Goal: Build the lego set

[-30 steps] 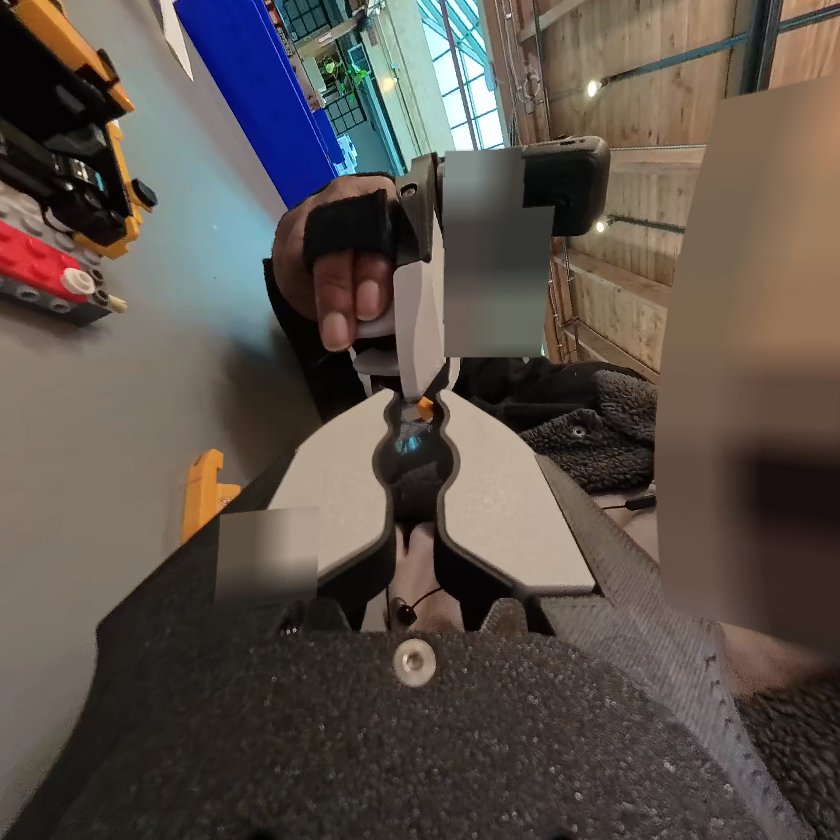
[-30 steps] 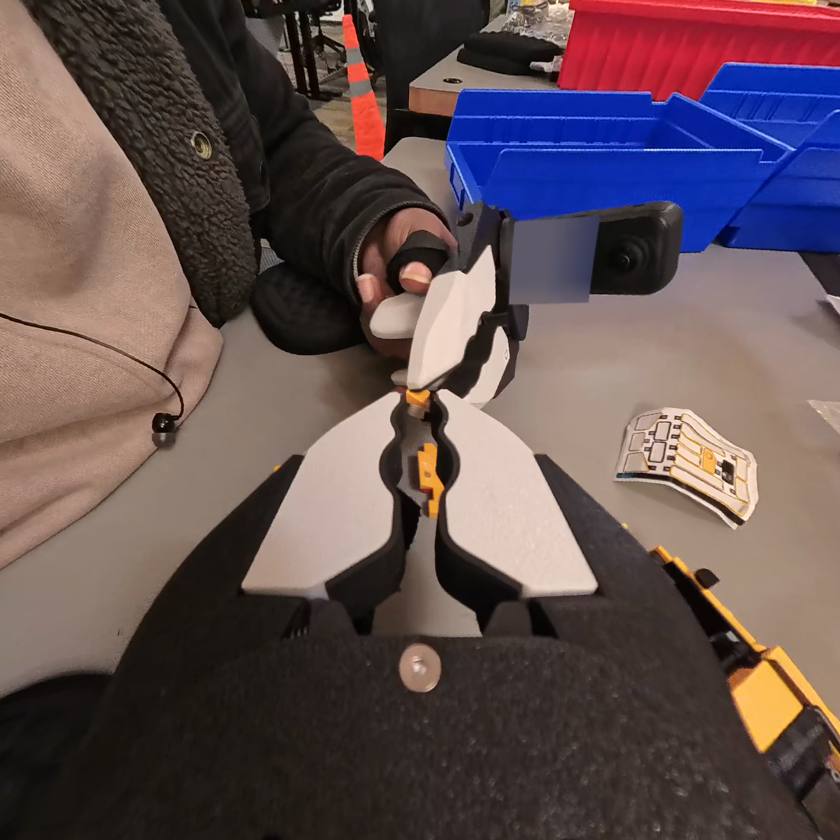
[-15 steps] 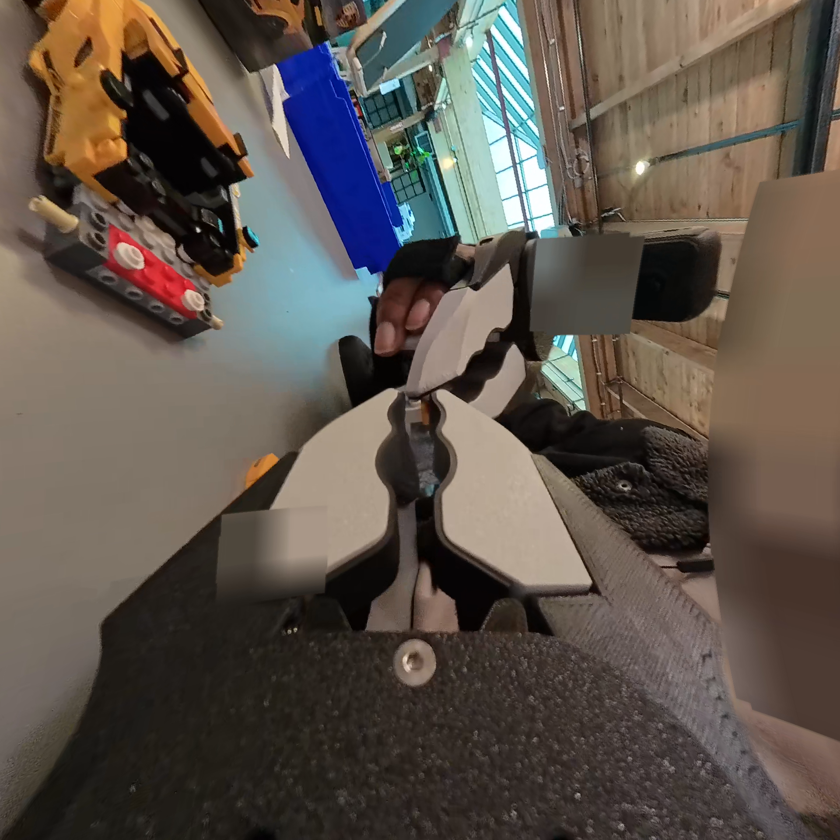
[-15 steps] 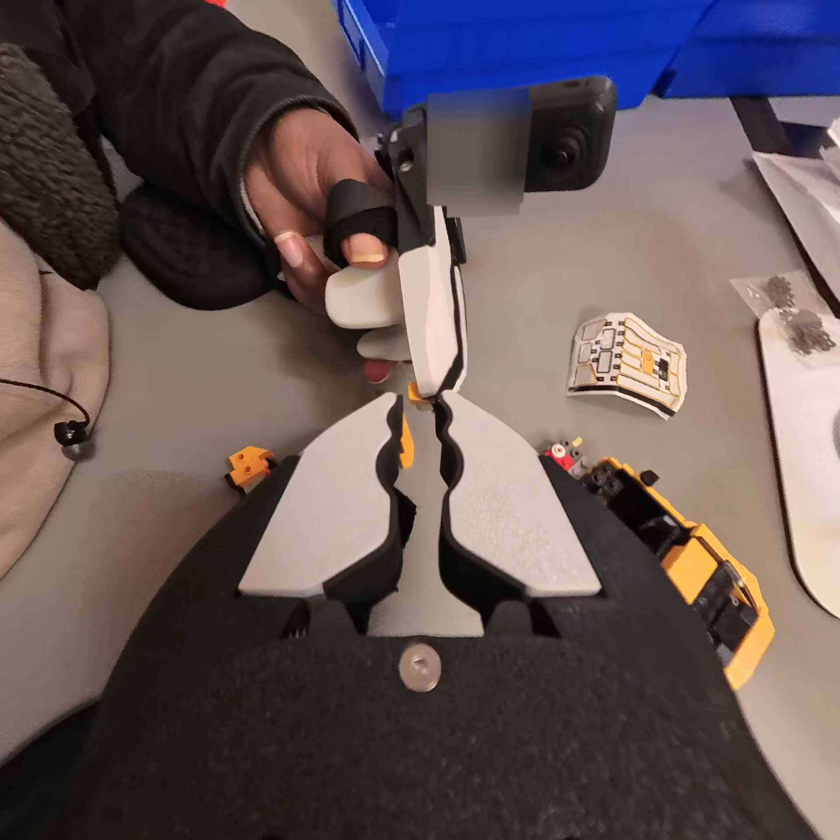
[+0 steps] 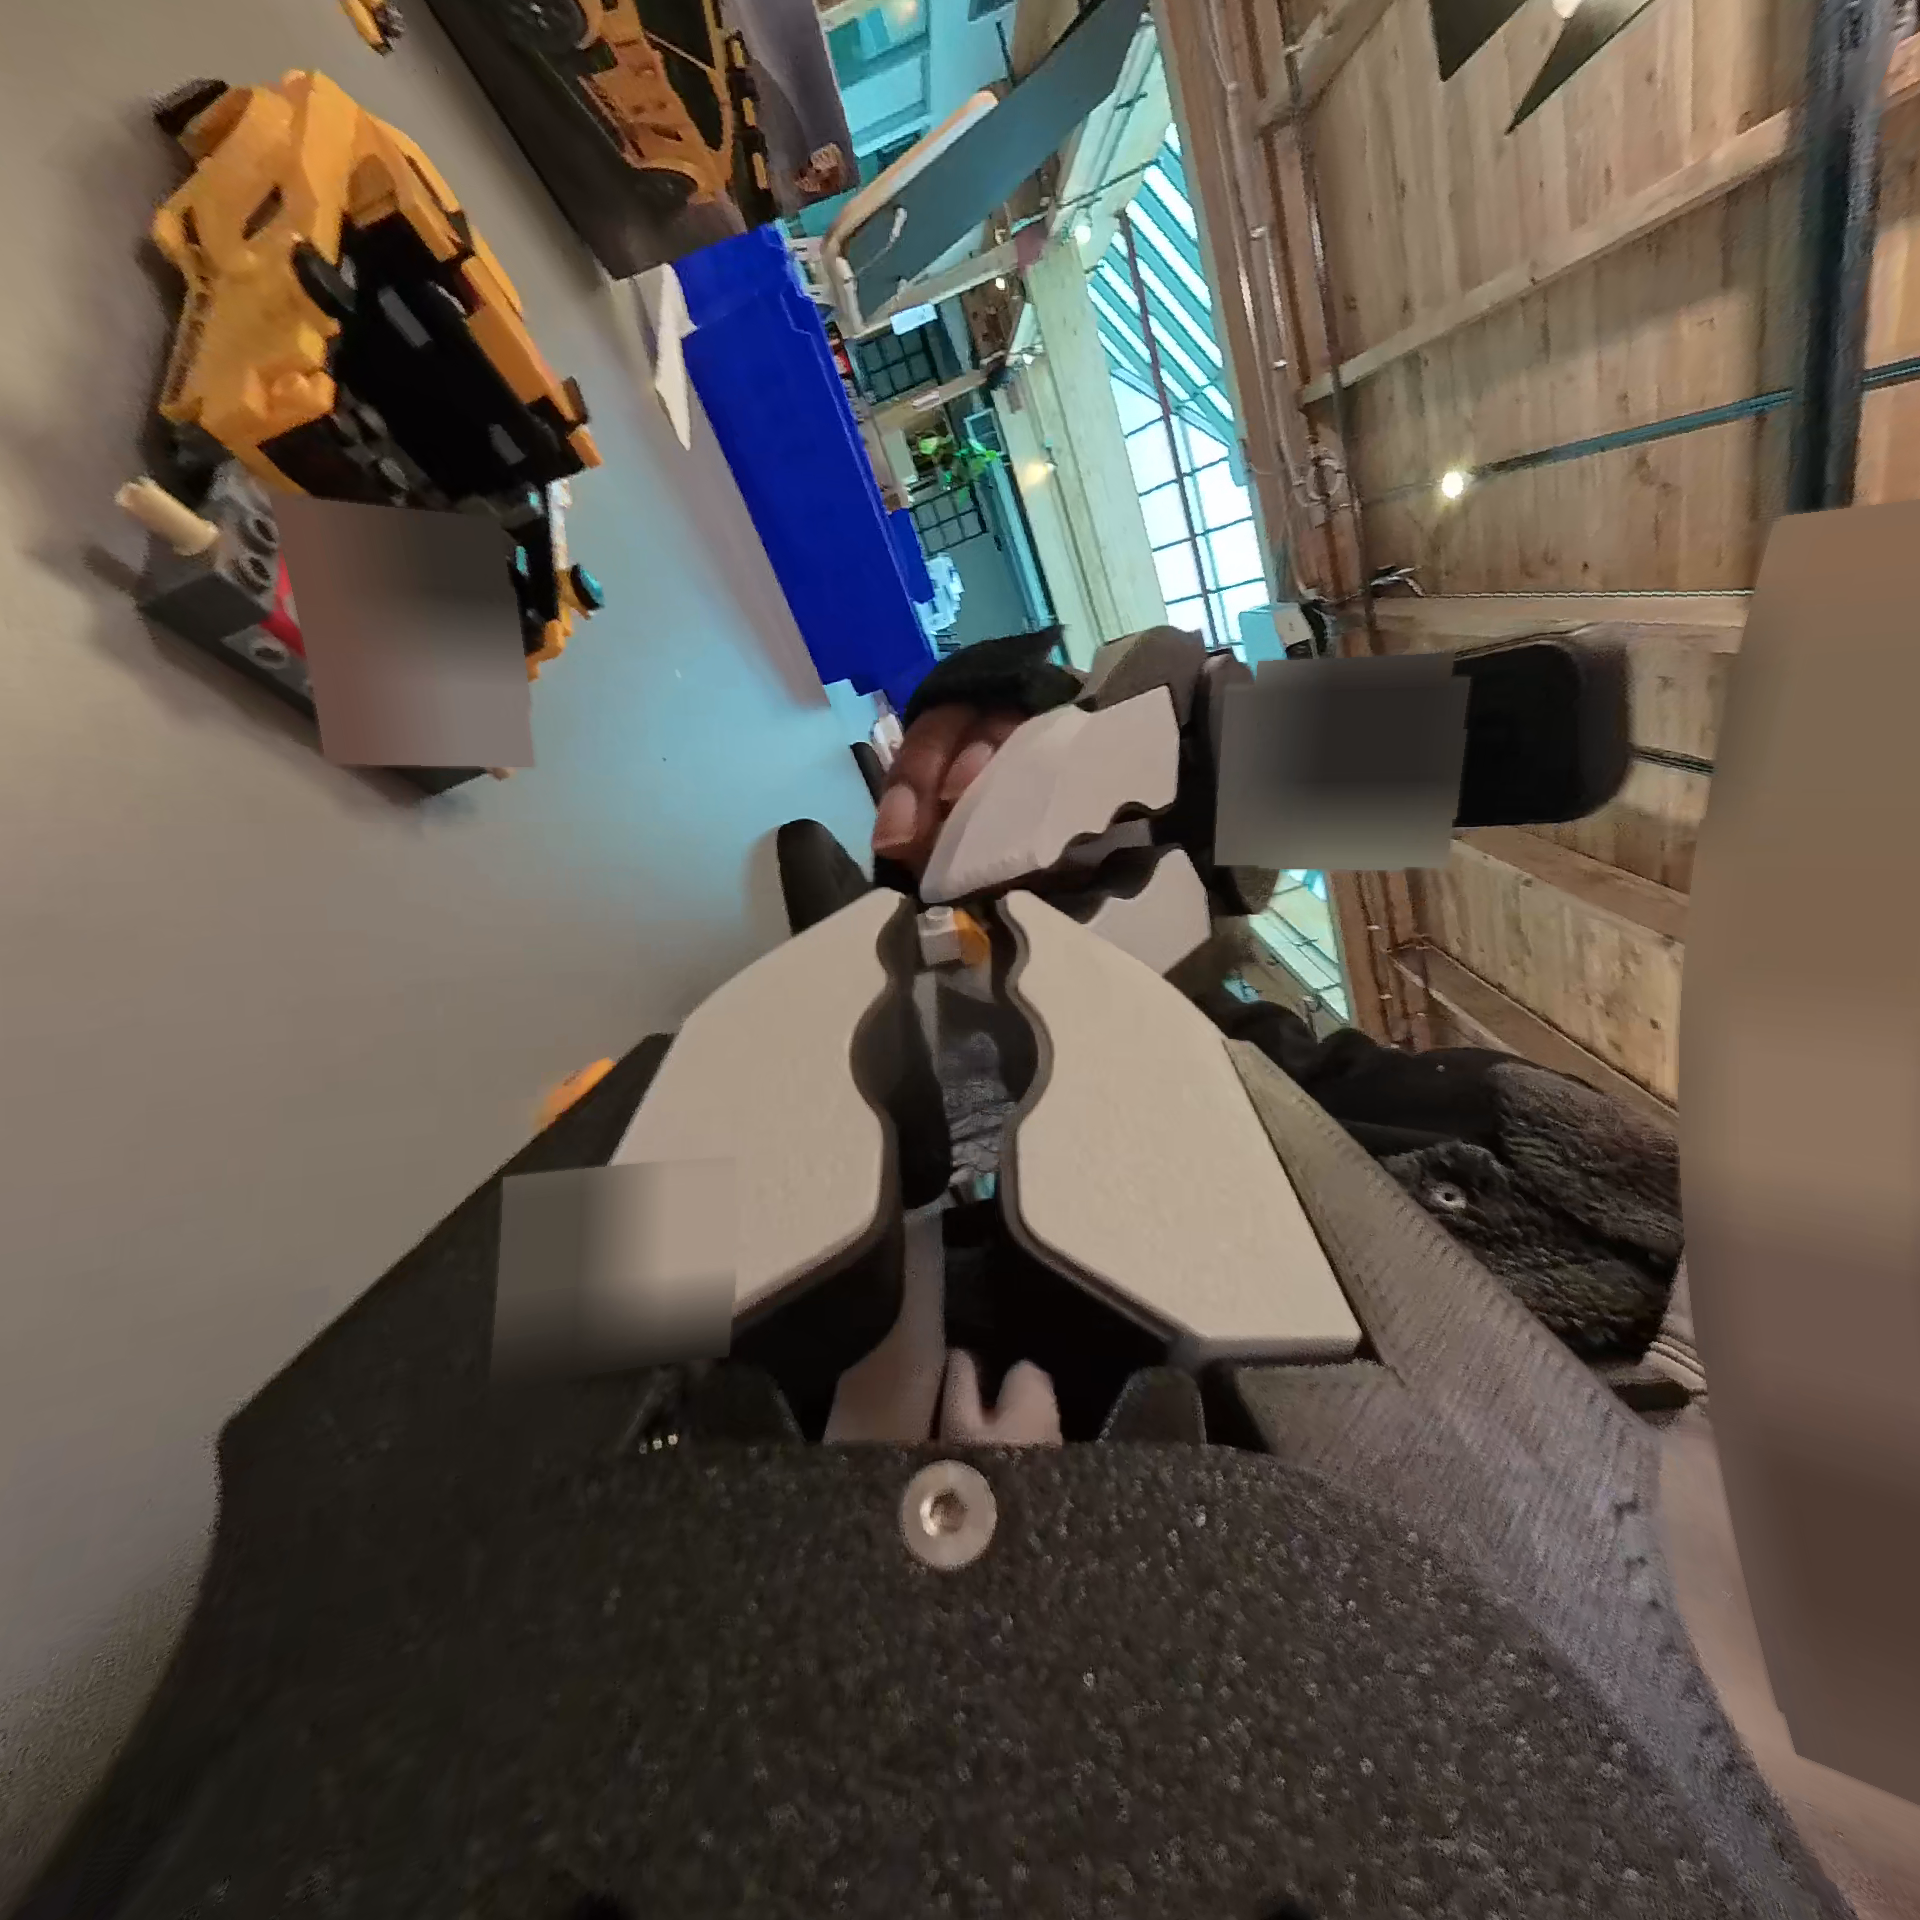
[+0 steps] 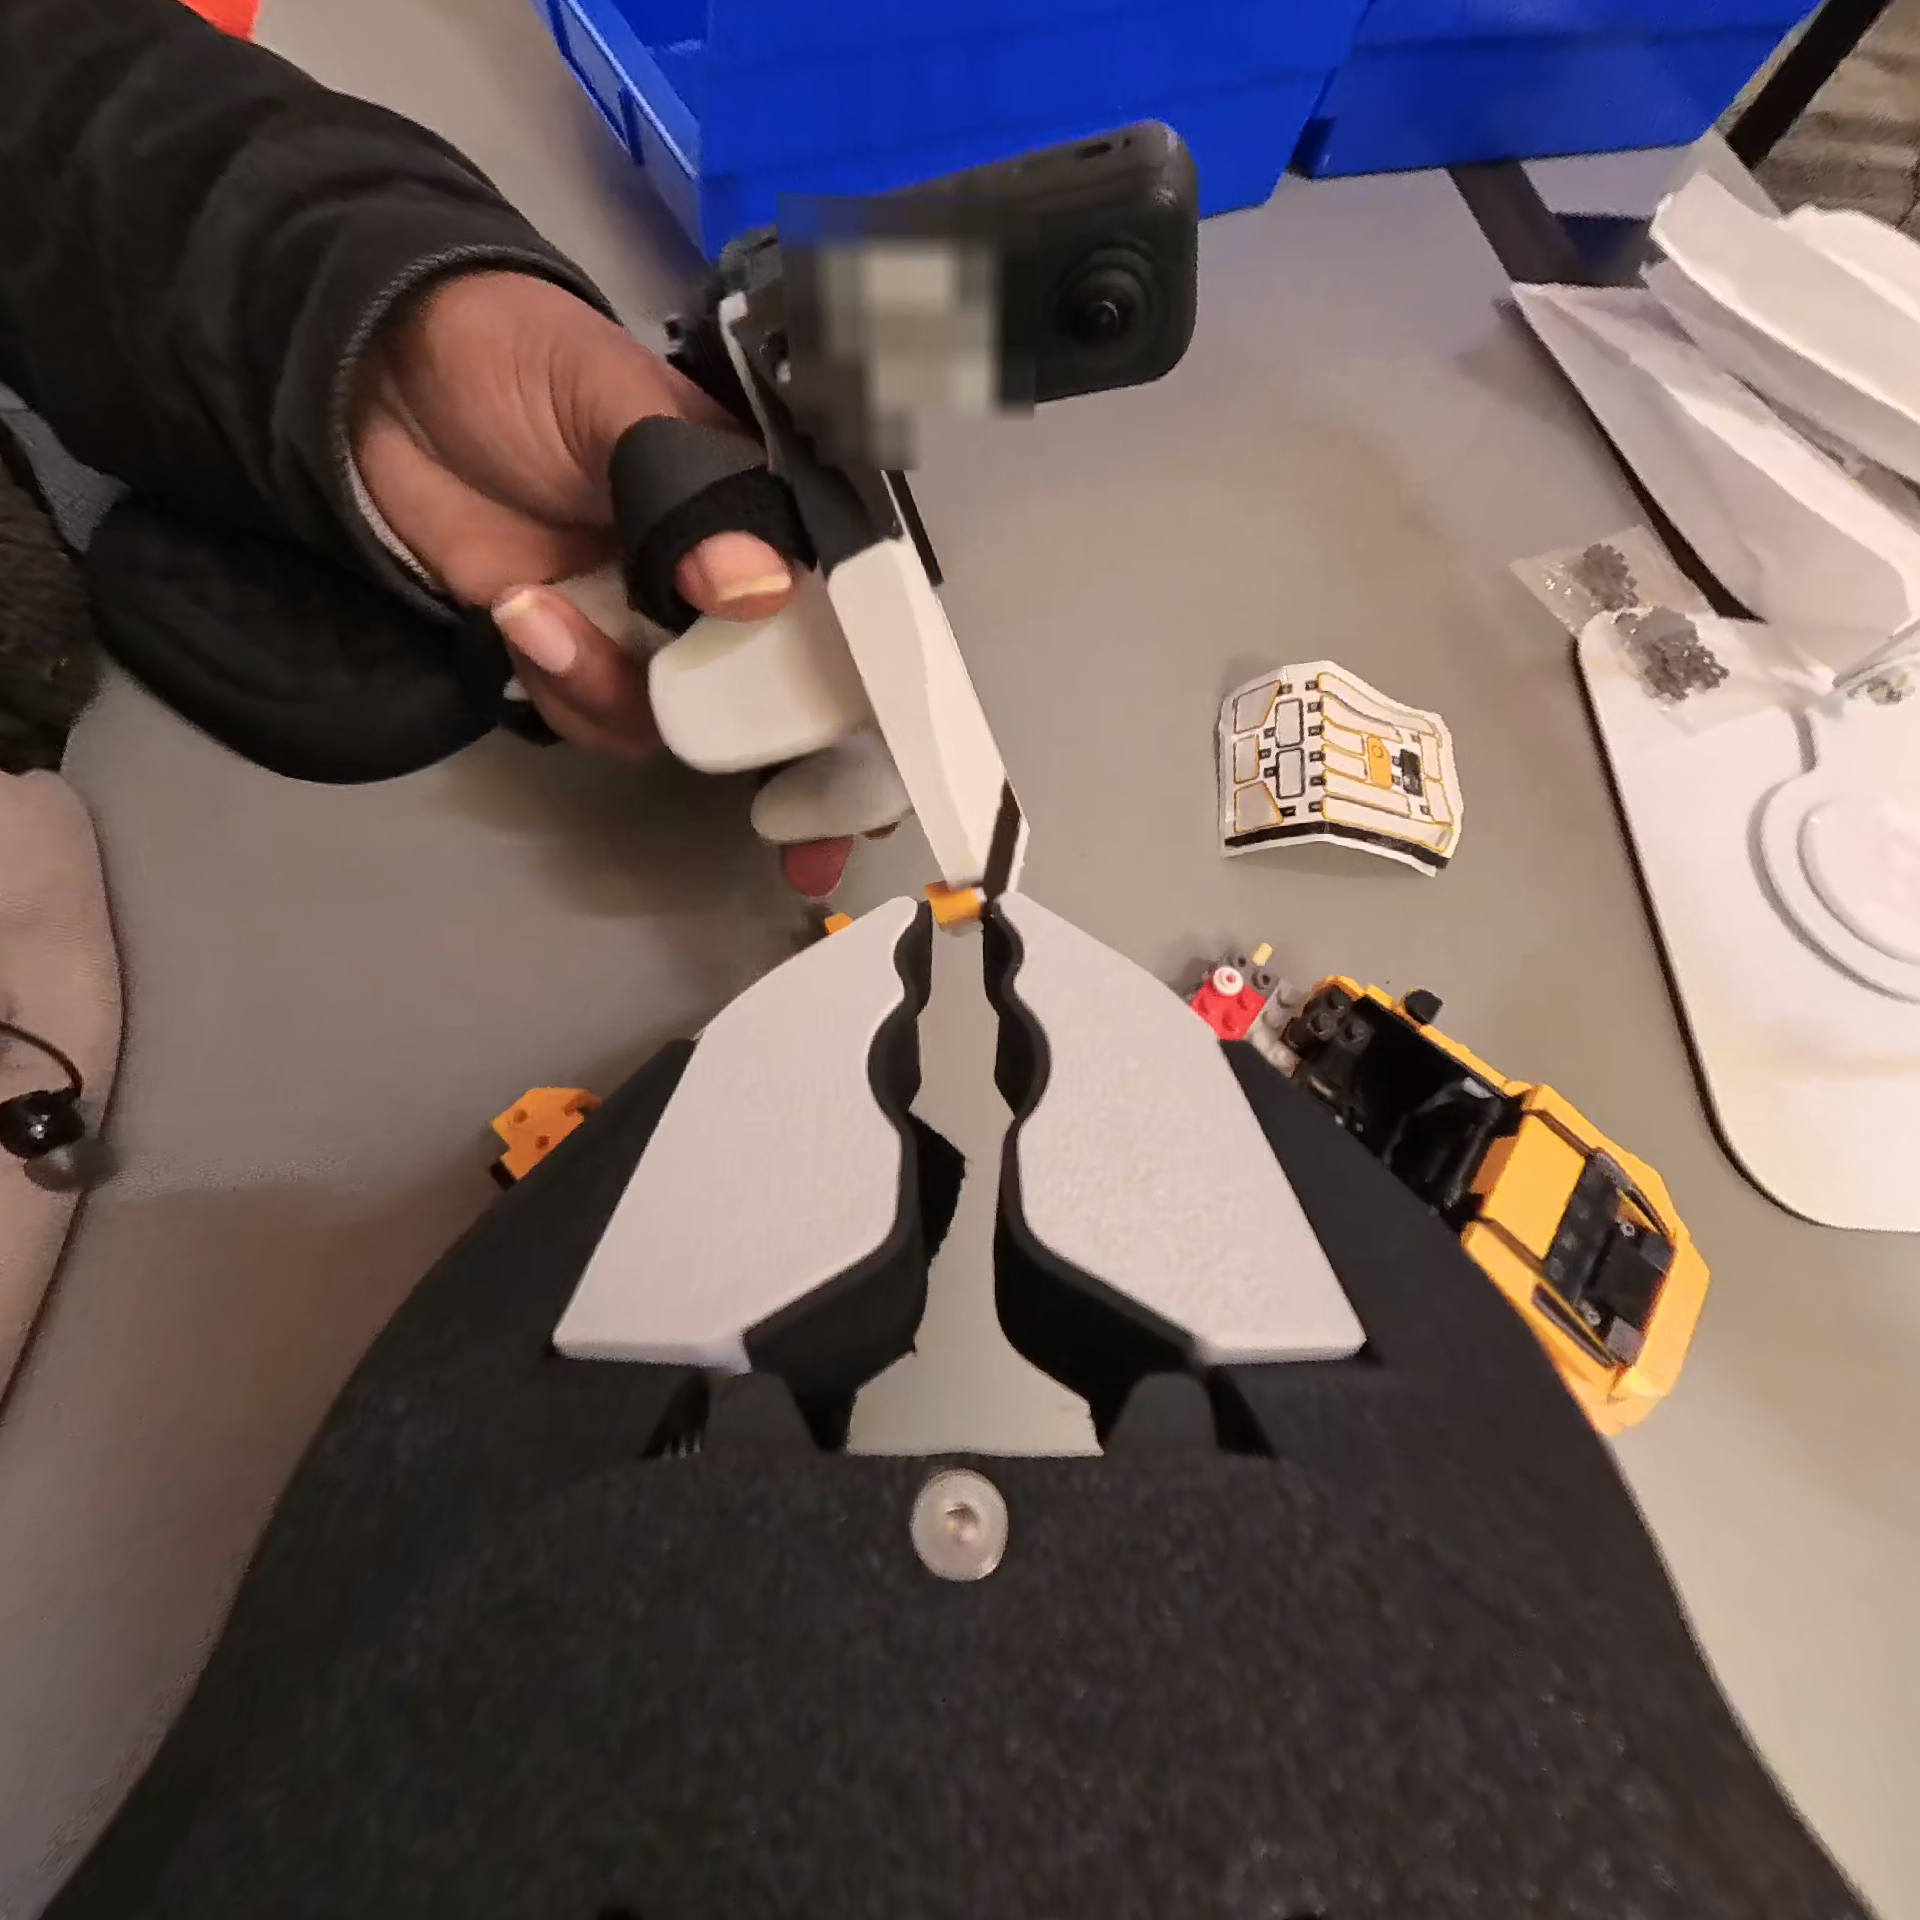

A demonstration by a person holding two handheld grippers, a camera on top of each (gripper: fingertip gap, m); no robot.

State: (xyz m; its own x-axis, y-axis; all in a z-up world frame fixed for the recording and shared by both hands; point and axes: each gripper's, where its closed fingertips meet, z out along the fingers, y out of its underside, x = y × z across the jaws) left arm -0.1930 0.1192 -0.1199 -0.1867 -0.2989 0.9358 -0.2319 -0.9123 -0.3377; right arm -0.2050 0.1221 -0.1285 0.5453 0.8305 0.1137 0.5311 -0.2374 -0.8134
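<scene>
Since the earlier frame both grippers have tilted, bringing the yellow car (image 6: 1496, 1195) on the desk (image 6: 1143, 582) fully into view. Left gripper (image 5: 943, 920) and right gripper (image 6: 956, 906) meet tip to tip, each pinching the small orange-and-grey piece (image 5: 951, 935) at its jaw tips

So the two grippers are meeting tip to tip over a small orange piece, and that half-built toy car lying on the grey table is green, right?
Not quite: the half-built car is yellow and black, not green, as the right wrist view shows. The rest holds: the left gripper and right gripper meet over a small orange piece above the grey table.
</scene>
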